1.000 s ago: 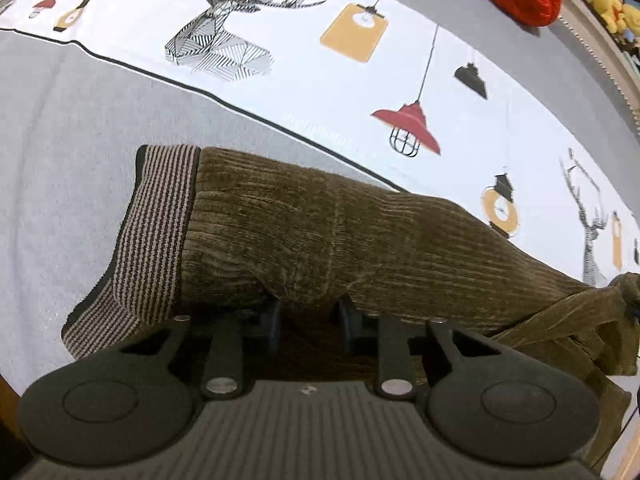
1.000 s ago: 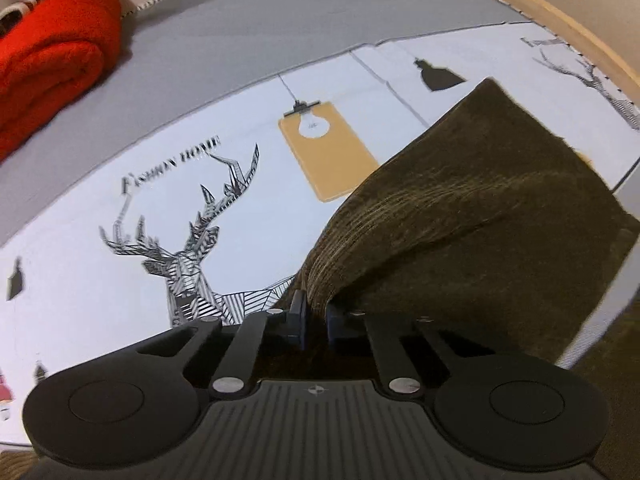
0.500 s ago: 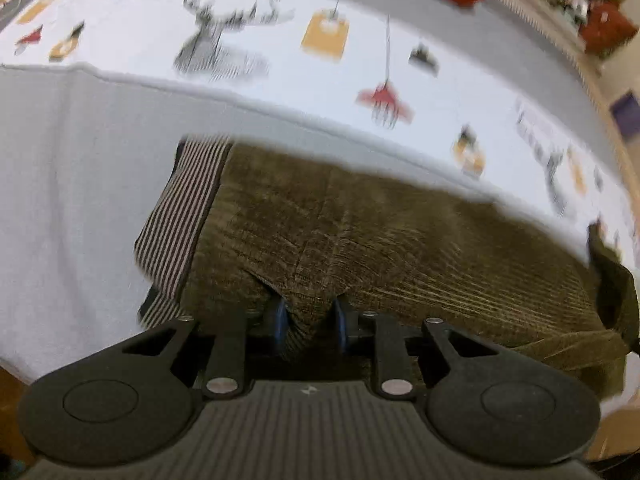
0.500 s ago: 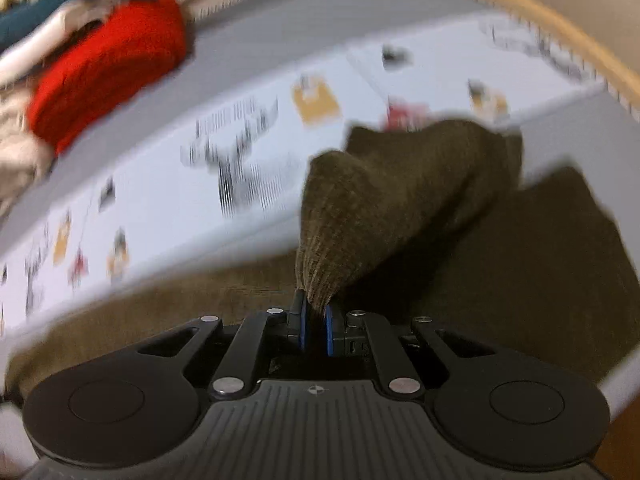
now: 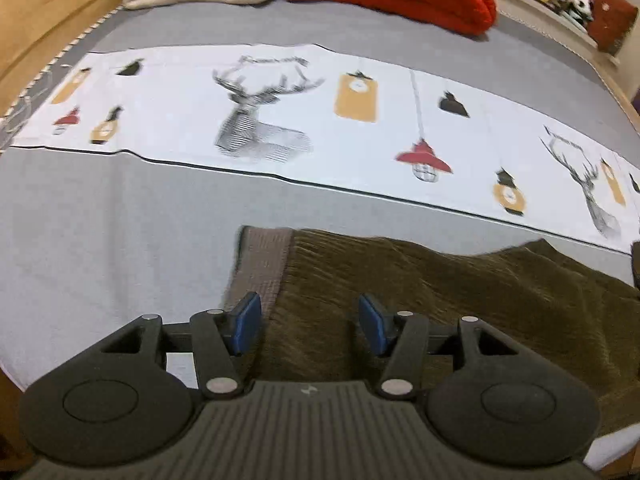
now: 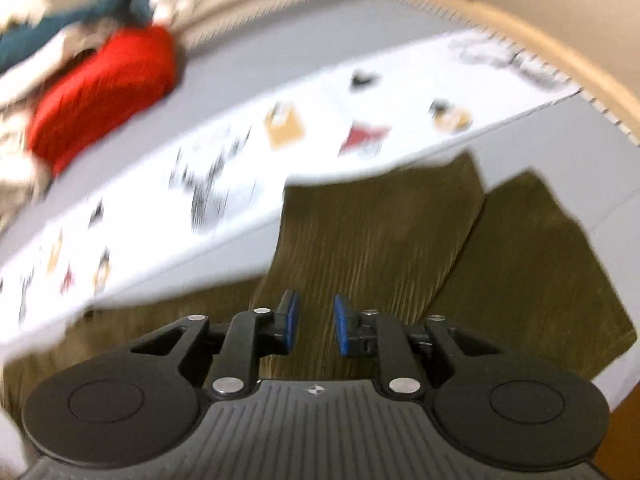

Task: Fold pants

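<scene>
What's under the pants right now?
The pants lie on the grey cover, below the printed runner. One leg overlaps the other; anything beneath is hidden.

No legible text is found; lettering printed above the deer head [image 5: 256, 120] on the printed cloth [image 5: 180, 92] is blurred.
</scene>
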A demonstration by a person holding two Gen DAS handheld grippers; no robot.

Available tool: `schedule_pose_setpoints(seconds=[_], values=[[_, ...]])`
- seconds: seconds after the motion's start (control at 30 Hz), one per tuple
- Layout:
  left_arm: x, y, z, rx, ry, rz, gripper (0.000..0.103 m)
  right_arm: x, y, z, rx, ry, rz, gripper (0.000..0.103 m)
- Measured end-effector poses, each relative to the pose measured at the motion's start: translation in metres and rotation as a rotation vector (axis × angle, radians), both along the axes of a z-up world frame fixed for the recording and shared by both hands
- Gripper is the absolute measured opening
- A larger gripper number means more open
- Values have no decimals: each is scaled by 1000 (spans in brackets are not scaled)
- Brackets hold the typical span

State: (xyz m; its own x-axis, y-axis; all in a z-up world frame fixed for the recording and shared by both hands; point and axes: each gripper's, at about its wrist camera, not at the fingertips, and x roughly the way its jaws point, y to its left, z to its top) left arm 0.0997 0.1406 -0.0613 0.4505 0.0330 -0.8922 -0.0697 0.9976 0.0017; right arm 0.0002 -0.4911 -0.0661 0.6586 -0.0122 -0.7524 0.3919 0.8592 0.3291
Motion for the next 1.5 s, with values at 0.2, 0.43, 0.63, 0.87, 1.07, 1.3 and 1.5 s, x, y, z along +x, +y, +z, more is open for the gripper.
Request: schedule_pose_setpoints(seconds=[0.2,0.43,0.63,0.87,1.07,1.3,1.5], values=[[11,-17,-15,-4,54,-48,60,17,-6,-2,-73,-14,-72,34],[20,-29,-20,-10,58,-63,62,30,-16,-6,-74,-18,-85,35],[27,-38,-21,-6,61,-74,64,29,-38,-13,20,-15,-155,35],[29,-46,-21,2,54,-89,64,29,-36,-12,-24,-11,-168,35],[28,-49,-20,3,51,-99,66,24,-41,-15,-19,-6,-188,35],[28,-49,-19,5,48,-102,67,22,-42,-16,-27,2,-191,35],[28,-50,-18,6,47,-101,67,22,-40,-16,-34,4,-185,35]])
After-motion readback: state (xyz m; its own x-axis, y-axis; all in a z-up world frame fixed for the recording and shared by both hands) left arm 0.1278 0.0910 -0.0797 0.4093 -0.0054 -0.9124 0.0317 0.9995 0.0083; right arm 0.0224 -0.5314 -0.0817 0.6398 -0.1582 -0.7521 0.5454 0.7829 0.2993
